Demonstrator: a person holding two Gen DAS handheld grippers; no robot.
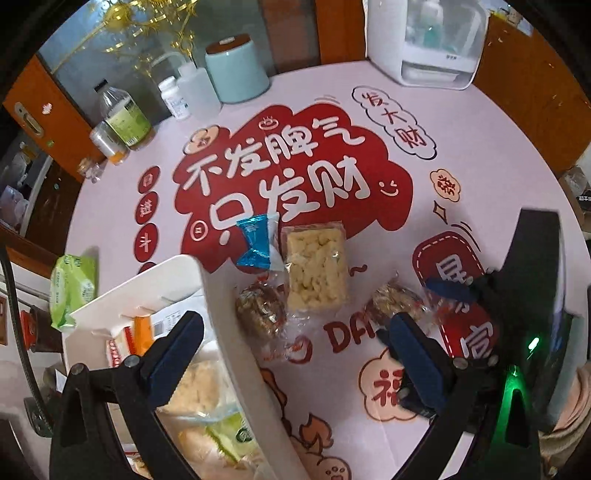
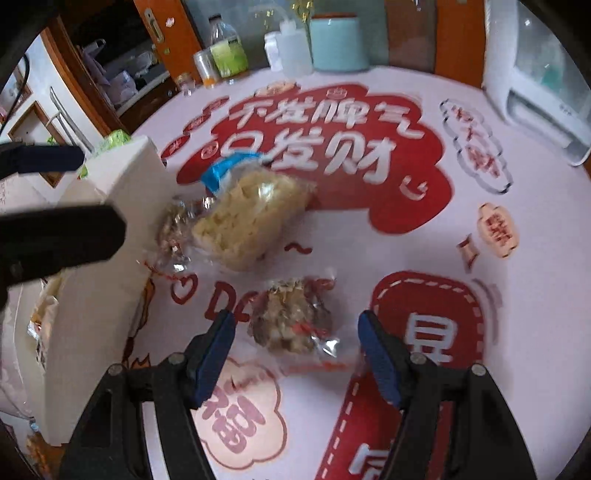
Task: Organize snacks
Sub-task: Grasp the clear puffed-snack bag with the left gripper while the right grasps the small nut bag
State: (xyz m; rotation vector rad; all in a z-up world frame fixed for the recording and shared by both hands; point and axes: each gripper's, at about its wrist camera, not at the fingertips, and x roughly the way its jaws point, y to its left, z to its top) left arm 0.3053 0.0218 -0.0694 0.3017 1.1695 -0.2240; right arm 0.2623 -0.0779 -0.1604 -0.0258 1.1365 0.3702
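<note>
This was a home, a dining corner by the look: a round desk [image 1: 480, 155] under a festive printed cover, bottles [image 1: 123, 114], a mint canister [image 1: 238, 70], a white appliance [image 1: 428, 40], wooden cabinets [image 2: 162, 33] behind.

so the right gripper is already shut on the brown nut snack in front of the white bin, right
Not quite. In the right wrist view the right gripper is open, its fingers either side of the brown nut snack without closing on it. The snack does lie on the table near the white bin.

Open cloth [image 2: 406, 266] right of nut snack [image 2: 291, 321]; white bin wall [image 2: 96, 295] blocking left side.
</note>
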